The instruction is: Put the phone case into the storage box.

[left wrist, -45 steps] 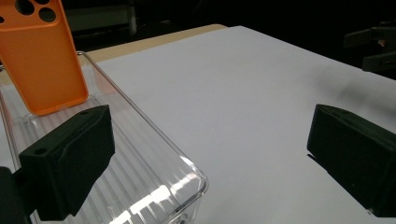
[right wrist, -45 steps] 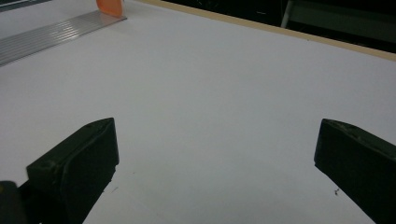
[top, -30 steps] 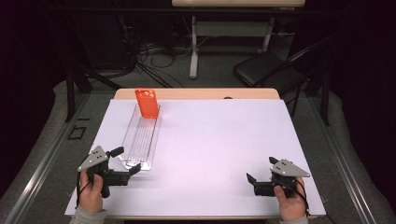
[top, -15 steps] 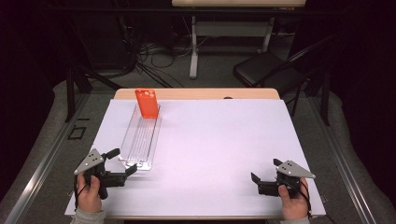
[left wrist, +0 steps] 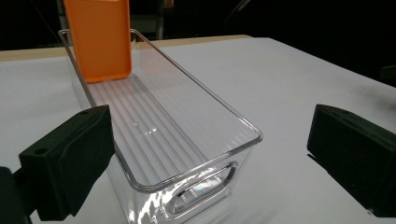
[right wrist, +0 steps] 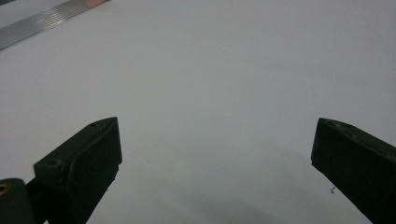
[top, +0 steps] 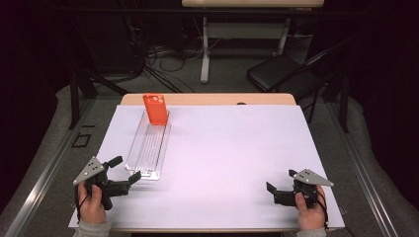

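Facing bin (left wrist: 159, 130) end, left gripper (left wrist: 205, 154) jaws wide, empty | bin on surface (top: 237, 158), orange case (top: 156, 109) at far end | likely light, stiff, slick: grip near-end handle | right gripper (top: 276, 190) wide, empty

Dark room; grey floor (top: 44, 163), black folding chair (top: 276, 74), cables (top: 163, 54) behind white-topped table (top: 232, 148).
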`<state>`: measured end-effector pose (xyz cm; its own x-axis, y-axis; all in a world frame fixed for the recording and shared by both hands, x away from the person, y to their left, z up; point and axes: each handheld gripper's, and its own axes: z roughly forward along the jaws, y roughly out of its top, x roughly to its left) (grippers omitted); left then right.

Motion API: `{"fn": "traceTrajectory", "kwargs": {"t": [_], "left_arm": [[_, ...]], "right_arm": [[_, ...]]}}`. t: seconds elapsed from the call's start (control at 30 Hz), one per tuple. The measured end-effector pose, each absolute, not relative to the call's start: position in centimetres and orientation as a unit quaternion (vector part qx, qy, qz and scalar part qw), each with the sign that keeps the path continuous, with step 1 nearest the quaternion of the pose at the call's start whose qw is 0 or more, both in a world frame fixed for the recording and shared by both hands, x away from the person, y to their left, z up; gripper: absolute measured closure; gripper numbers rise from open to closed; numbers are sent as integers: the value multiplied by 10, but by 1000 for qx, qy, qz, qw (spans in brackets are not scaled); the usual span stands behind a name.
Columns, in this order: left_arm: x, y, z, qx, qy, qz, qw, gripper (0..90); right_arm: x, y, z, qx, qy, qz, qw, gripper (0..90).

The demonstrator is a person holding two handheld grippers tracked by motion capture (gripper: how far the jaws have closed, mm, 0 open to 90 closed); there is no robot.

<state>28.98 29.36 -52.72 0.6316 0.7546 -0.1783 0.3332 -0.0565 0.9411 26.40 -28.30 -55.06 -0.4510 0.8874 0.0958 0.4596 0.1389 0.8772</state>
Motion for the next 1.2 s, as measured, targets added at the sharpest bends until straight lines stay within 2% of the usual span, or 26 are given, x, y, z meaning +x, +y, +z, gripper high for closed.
{"fn": "traceTrajectory", "kwargs": {"t": [1.2], "left_arm": [[291, 299, -529, 696, 400, 183, 567, 13]], "right_arm": [[266, -279, -553, 465, 729, 448, 228, 29]]}}
